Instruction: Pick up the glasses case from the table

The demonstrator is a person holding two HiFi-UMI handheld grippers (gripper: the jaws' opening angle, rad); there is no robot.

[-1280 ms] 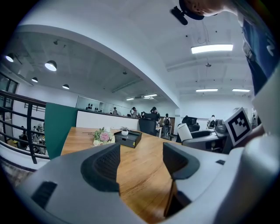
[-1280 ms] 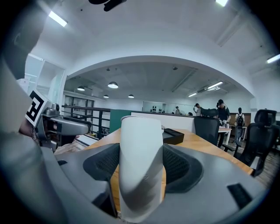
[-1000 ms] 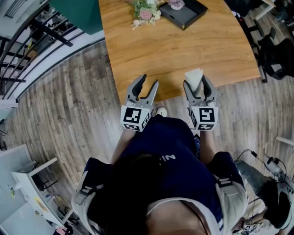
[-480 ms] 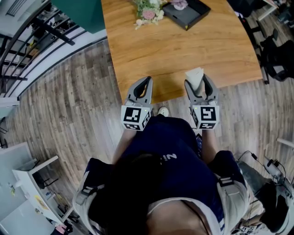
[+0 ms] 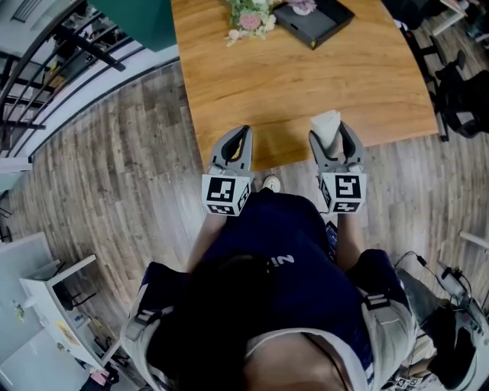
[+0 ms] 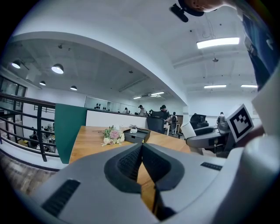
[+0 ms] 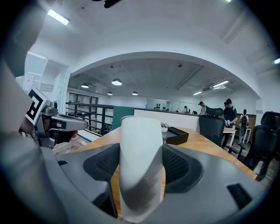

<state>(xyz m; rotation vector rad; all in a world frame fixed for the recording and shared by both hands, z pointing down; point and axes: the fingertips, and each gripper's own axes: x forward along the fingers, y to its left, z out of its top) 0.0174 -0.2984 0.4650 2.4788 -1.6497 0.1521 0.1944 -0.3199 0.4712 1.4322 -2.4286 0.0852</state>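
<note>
A white glasses case [image 5: 326,125] [image 7: 141,162] stands upright between the jaws of my right gripper [image 5: 337,139] [image 7: 141,168], which is shut on it just over the near edge of the wooden table [image 5: 306,72]. My left gripper [image 5: 237,141] [image 6: 141,164] hovers at the same table edge, to the left of the right one. Its jaws are shut with nothing between them. In the left gripper view the right gripper [image 6: 209,141] shows at the right with the case's white end.
At the table's far end lie a black tray [image 5: 315,17] [image 6: 136,134] [image 7: 175,135] and a small bunch of flowers [image 5: 249,17] [image 6: 112,135]. A dark railing [image 5: 53,53] runs at the left. Office chairs [image 7: 215,127] and standing people are beyond the table.
My left gripper's jaws have closed from open to shut on nothing. The right gripper keeps its hold on the case and has barely moved.
</note>
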